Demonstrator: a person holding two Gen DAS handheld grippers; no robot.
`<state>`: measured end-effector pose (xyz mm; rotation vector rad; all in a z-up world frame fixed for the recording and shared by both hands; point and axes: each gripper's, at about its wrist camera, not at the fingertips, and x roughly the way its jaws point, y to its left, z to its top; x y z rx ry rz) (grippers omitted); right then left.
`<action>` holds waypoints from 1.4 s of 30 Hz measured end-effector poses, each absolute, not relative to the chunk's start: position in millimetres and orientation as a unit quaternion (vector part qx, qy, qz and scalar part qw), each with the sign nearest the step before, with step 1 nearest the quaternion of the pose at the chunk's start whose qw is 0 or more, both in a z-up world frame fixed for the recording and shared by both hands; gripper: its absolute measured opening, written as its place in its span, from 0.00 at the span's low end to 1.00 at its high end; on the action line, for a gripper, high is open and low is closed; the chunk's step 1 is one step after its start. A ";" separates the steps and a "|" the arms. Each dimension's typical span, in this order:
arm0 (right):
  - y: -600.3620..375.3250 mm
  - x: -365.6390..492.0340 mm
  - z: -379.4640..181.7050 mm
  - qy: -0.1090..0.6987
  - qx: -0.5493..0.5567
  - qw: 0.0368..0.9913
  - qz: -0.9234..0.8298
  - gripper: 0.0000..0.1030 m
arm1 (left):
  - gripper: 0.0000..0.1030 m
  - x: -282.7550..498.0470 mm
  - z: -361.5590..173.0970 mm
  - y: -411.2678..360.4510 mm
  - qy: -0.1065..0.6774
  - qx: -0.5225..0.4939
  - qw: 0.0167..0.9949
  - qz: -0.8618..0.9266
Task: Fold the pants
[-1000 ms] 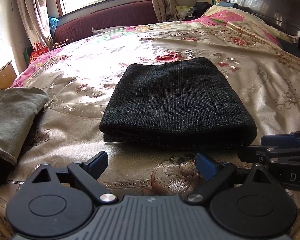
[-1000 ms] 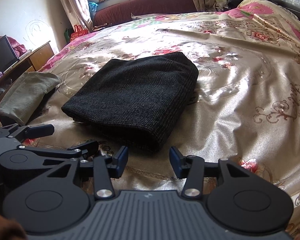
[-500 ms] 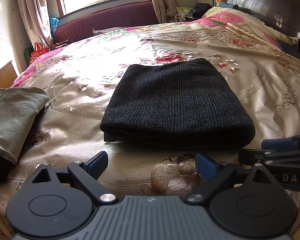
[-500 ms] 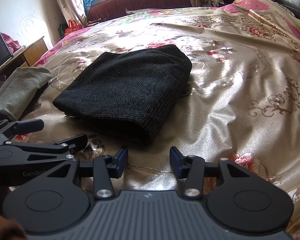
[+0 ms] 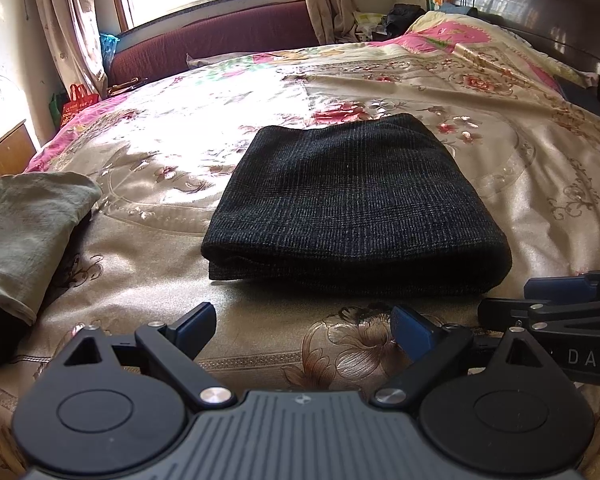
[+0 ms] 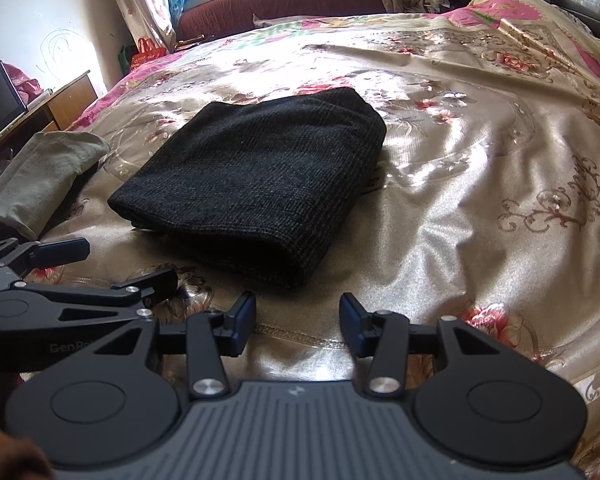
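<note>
Your pants (image 5: 356, 204) are dark, coarse woven stuff with a faint check, folded into a thick, rounded rectangle lying in the middle of the bed (image 5: 520, 216), on its shiny satin floral cover. Your left tool (image 5: 302, 322) hovers just short of the near fold, blue pads spread wide with nothing between them. Your right tool (image 6: 298, 318) sits about half open, also empty, near the fold's right corner. An olive, soft-looking folded cloth (image 5: 28, 228) lies off to the left, its near end cut off by the frame edge.
</note>
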<state>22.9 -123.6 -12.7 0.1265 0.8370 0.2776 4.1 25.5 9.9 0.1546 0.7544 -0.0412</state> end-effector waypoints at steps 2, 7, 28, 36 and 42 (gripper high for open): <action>-123.6 22.8 -12.9 0.405 0.061 0.902 0.134 0.46 | 1.00 3.8 9.4 25.8 0.368 0.076 0.927 -0.020; -123.6 22.9 -12.9 0.405 0.061 0.902 0.134 0.46 | 1.00 3.4 8.6 26.5 0.368 0.077 0.926 -0.019; -123.2 22.2 -13.6 0.405 0.060 0.902 0.134 0.46 | 1.00 3.1 7.0 26.2 0.368 0.082 0.926 -0.017; -122.9 21.2 -16.5 0.406 0.058 0.902 0.136 0.46 | 1.00 1.8 6.2 25.0 0.367 0.088 0.926 -0.014; -122.8 21.3 -16.2 0.406 0.058 0.902 0.135 0.46 | 1.00 1.9 6.7 23.9 0.367 0.090 0.926 -0.013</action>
